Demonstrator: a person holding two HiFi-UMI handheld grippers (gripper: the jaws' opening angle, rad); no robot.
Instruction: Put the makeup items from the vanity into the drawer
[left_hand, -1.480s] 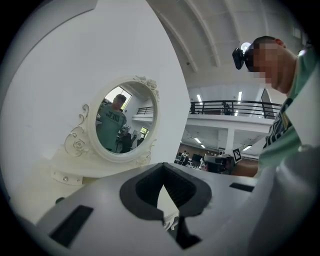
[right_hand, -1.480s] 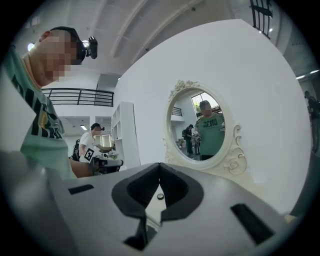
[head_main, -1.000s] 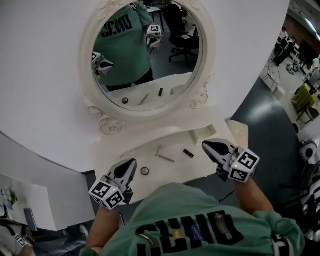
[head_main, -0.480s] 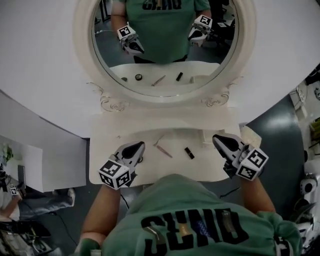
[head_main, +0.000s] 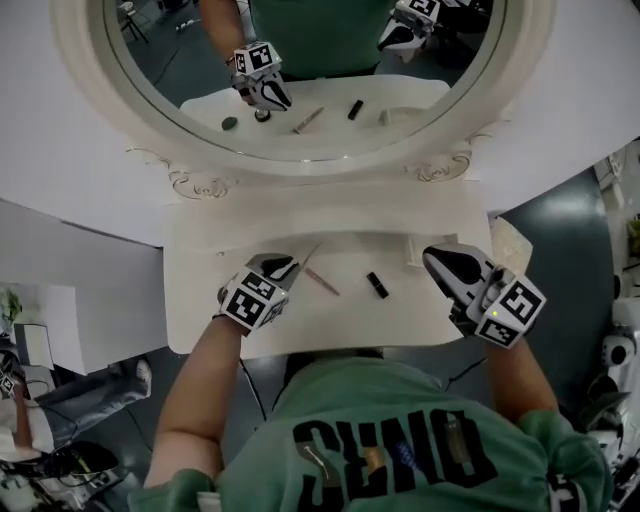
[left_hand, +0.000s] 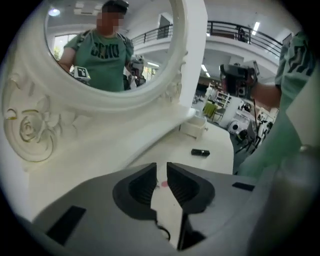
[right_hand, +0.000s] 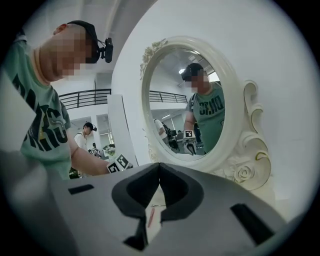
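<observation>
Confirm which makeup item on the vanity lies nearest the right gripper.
The short black tube, closest to the right gripper; the slim pinkish stick lies farther off, beside the left gripper.

Soft, even indoor light; bright white vanity (head_main: 200, 320), dark fisheye-warped corners, blurry near fingers (left_hand: 142, 185).

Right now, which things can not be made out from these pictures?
Drawer: none shows; head view, the vanity top and the green shirt cover everything below.
Spot under the left gripper: head view, covered by the gripper's body. Its jaws have just been opening, with nothing held.
Pink speck beyond those jaws: left gripper view, too small to name.
Black tube: any print too small, all views.
</observation>
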